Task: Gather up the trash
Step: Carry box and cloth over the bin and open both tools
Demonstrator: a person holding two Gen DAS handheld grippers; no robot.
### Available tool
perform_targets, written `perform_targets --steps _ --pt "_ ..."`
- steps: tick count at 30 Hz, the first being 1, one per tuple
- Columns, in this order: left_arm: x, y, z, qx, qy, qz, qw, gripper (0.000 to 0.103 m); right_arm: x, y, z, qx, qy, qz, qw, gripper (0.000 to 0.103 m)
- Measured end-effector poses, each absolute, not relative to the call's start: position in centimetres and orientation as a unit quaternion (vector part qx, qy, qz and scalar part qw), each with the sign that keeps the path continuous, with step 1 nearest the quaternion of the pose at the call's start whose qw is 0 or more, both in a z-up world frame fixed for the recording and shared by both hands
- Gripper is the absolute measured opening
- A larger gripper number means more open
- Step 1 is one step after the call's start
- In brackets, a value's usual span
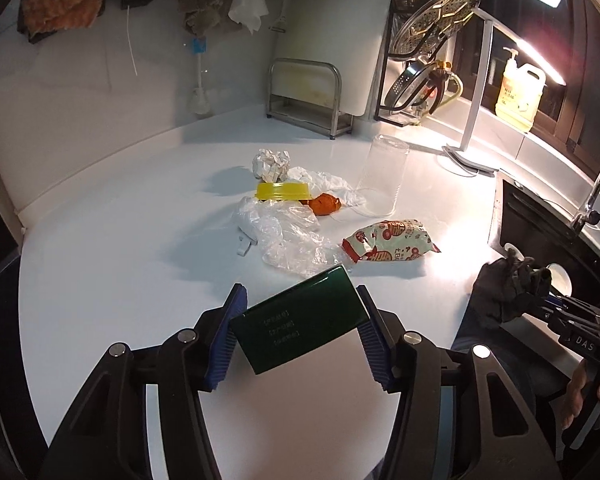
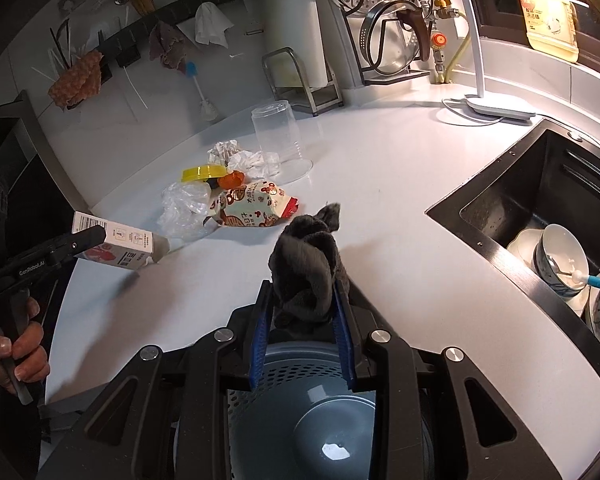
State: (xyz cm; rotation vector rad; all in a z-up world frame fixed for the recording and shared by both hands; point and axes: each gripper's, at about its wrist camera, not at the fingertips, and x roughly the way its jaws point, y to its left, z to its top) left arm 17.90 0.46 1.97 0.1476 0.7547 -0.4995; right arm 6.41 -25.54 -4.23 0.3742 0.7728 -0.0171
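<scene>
My left gripper [image 1: 301, 296] is shut on a small carton [image 1: 300, 328], dark green on the face toward its camera and white with print in the right wrist view [image 2: 120, 246], held above the white counter [image 1: 140, 240]. My right gripper [image 2: 301, 286] is shut on a bunched dark grey cloth [image 2: 305, 256] over the counter's near edge. Loose trash lies mid-counter: a printed snack packet [image 1: 391, 244], a clear plastic bag [image 1: 284, 232], a yellow lid [image 1: 282, 191], an orange scrap [image 1: 325, 204] and crumpled paper [image 1: 271, 164]. A grey perforated bin [image 2: 260, 384] stands below the right gripper.
An upturned clear cup [image 1: 381, 176] stands beside the trash. A dark sink [image 2: 479, 204] holding bowls lies to the right. A white lamp base [image 2: 495, 110], a pan-lid rack [image 2: 383, 52] and a metal stand [image 1: 303, 96] line the back wall.
</scene>
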Motion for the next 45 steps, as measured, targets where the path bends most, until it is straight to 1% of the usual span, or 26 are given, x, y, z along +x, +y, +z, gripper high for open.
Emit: perform_targets --steps 6,10,16,20,22,28,36,38,39,40,42,45 --pt "14.1 0.7 2.5 0.056 0.357 -0.223 0.905 0.053 4.3 -25.0 -4.4 0.186 0.375 -0.005 0.908 0.027" --pt "11.5 0.7 2.4 0.052 0.356 -0.216 0.908 0.053 2.8 -24.5 -4.7 0.187 0.383 0.000 0.905 0.017" --pt "6.1 -0.4 1.9 0.056 0.358 -0.219 0.906 0.053 -0.8 -23.7 -5.6 0.180 0.391 0.007 0.903 0.016" --pt "2.4 -1.9 0.9 0.067 0.356 -0.230 0.903 0.053 -3.0 -23.8 -7.0 0.195 0.404 0.008 0.893 0.016" --pt "1.2 -2.6 0.2 0.058 0.367 -0.239 0.897 0.053 -3.8 -23.9 -7.8 0.200 0.415 0.007 0.888 0.016" --pt "-1.5 -4.9 -2.5 0.055 0.389 -0.245 0.886 0.053 -6.4 -23.7 -9.1 0.190 0.427 -0.002 0.884 0.016" --pt "-2.5 -7.1 -6.1 0.066 0.420 -0.236 0.874 0.054 -8.1 -23.7 -9.6 0.186 0.428 -0.008 0.884 0.016" --pt "-2.7 -7.2 -6.3 0.066 0.422 -0.234 0.873 0.054 -8.2 -23.8 -9.5 0.185 0.426 -0.010 0.886 0.016" --pt "-2.8 -7.0 -6.4 0.067 0.422 -0.233 0.873 0.058 -8.3 -23.9 -9.5 0.186 0.425 -0.012 0.886 0.017" --pt "-2.8 -7.0 -6.4 0.066 0.422 -0.232 0.874 0.066 -8.4 -24.0 -9.4 0.187 0.423 -0.014 0.887 0.021" --pt "-3.0 -6.9 -6.3 0.063 0.419 -0.228 0.877 0.072 -8.5 -24.2 -9.3 0.188 0.418 -0.018 0.888 0.028" --pt "-3.0 -6.8 -6.4 0.063 0.422 -0.223 0.876 0.072 -8.8 -24.3 -9.3 0.189 0.416 -0.019 0.889 0.032"
